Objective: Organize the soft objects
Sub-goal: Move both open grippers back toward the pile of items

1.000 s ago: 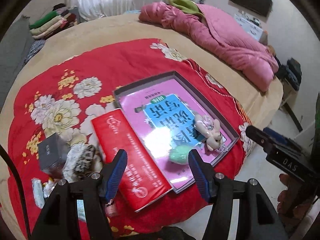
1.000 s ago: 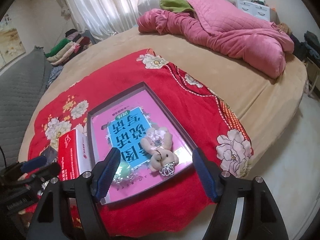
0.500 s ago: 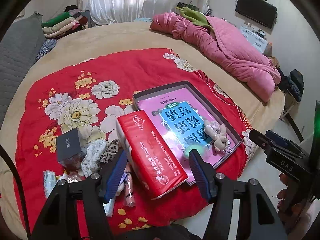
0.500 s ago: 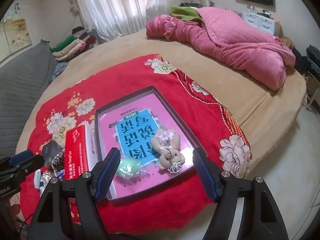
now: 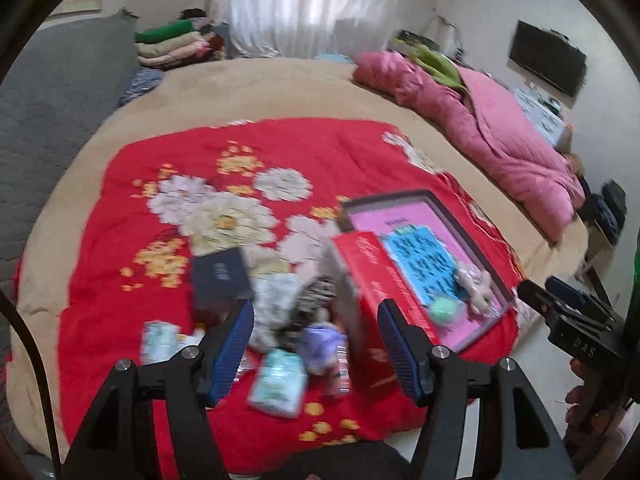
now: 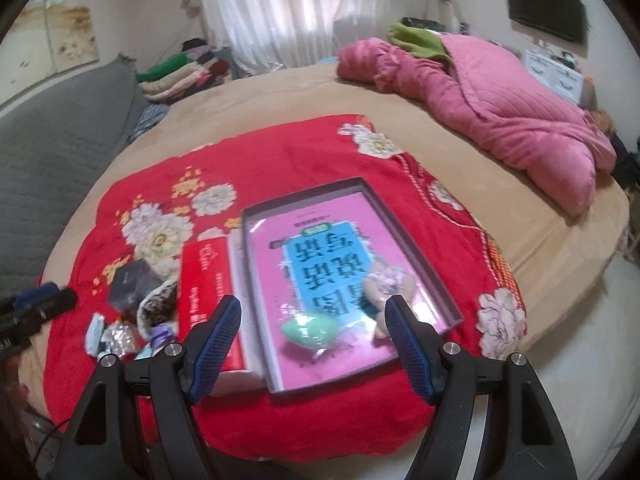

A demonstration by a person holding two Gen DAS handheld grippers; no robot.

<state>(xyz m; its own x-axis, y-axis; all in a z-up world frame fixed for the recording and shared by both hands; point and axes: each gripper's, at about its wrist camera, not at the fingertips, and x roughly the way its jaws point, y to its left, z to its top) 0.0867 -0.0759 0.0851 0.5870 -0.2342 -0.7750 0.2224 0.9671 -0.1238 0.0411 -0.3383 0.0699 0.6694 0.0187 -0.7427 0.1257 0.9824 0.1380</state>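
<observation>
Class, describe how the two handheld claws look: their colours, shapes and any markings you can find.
Both the left claw and the right claw have black angular frames with silver screws and two blue ribbed fingers. Seen from the left camera, the right claw's black body carries pale lettering that seems to read "DAS".

left tongs [image 5: 316,342] agape, right tongs [image 6: 313,338] agape

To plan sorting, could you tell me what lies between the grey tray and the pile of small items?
The red box, seen in the right wrist view.
</observation>
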